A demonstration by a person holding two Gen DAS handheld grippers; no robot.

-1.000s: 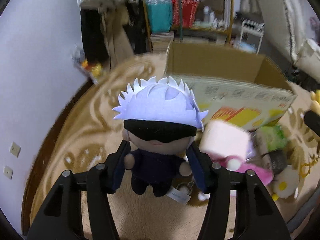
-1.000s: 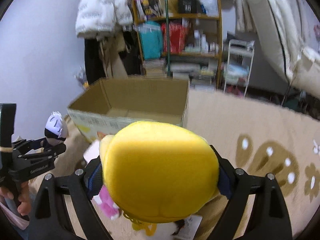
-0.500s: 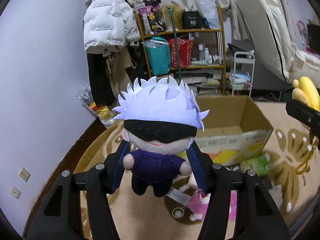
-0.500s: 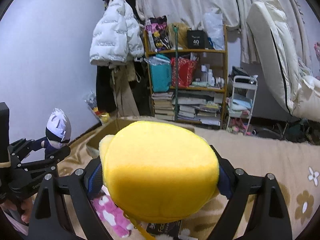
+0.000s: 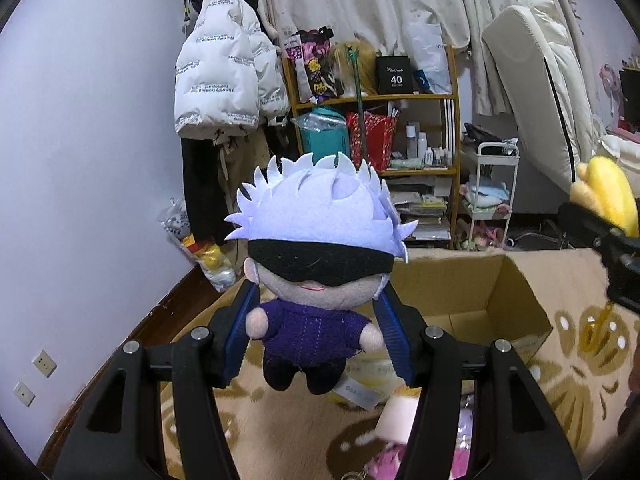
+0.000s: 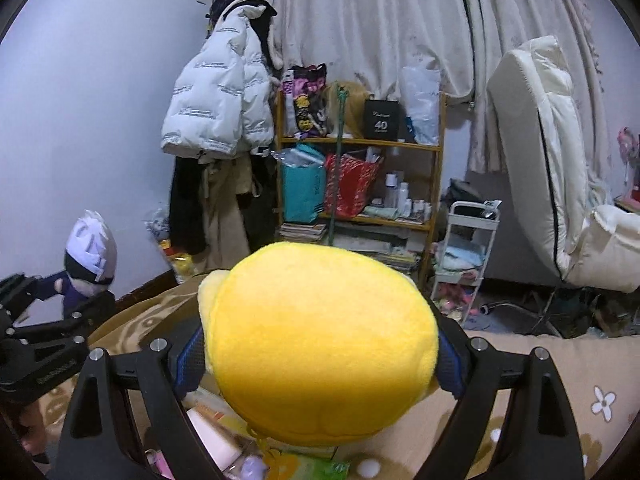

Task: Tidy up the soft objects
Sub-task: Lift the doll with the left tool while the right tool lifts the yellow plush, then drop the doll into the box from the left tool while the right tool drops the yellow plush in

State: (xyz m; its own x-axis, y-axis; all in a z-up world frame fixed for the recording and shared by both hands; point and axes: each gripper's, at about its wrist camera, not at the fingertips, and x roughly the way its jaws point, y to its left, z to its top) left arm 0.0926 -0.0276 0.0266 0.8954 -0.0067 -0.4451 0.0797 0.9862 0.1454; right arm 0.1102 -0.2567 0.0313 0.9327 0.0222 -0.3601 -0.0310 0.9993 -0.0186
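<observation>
My left gripper point(image 5: 316, 332) is shut on a small plush doll point(image 5: 316, 268) with white spiky hair, a black blindfold and a purple suit, held up in the air. My right gripper point(image 6: 320, 344) is shut on a round yellow plush point(image 6: 320, 340) that fills its view. An open cardboard box point(image 5: 480, 292) stands on the carpet just beyond the doll. The yellow plush also shows at the right edge of the left wrist view point(image 5: 608, 196). The doll also shows at the left of the right wrist view point(image 6: 90, 256).
A beige patterned carpet point(image 5: 572, 364) covers the floor. Pink and white soft toys point(image 5: 404, 420) lie below the left gripper. A cluttered wooden shelf point(image 5: 400, 140), a hanging white jacket point(image 5: 224, 80), a white cart point(image 5: 492, 196) and an upright mattress point(image 5: 544, 92) stand behind.
Both grippers have lifted and tilted upward with their plush toys still held. The box has dropped lower in both views and the back of the room has come into sight.
</observation>
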